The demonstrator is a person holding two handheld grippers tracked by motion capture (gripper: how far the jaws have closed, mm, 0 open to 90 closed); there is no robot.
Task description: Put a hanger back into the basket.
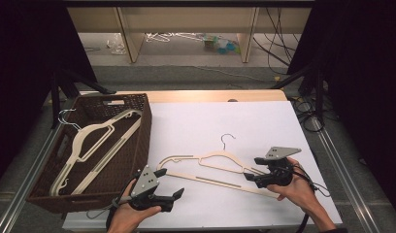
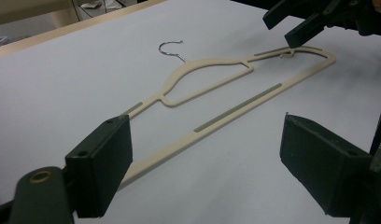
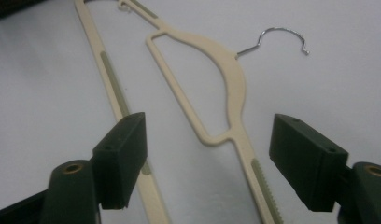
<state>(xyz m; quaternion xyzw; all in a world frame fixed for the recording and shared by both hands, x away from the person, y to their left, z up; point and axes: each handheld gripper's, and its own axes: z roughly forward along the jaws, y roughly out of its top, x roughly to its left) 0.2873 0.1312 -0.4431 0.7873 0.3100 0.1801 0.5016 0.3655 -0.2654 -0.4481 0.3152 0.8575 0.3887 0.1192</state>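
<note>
A cream plastic hanger (image 1: 224, 154) with a metal hook lies flat on the white table, right of centre. My left gripper (image 1: 171, 182) stands open near the hanger's left end, low over the table. In the left gripper view the hanger (image 2: 235, 109) runs from the left jaw away into the distance, and my right gripper (image 2: 291, 23) hovers open at its far end. My right gripper (image 1: 253, 169) is open at the hanger's right end. In the right gripper view one arm of the hanger (image 3: 233, 77) lies between the open jaws.
A brown wicker basket (image 1: 138, 145) stands at the table's left and holds another cream hanger (image 1: 96, 141). A wooden strip (image 1: 210, 95) runs along the table's far edge. Beyond it, cables and loose items lie on the floor.
</note>
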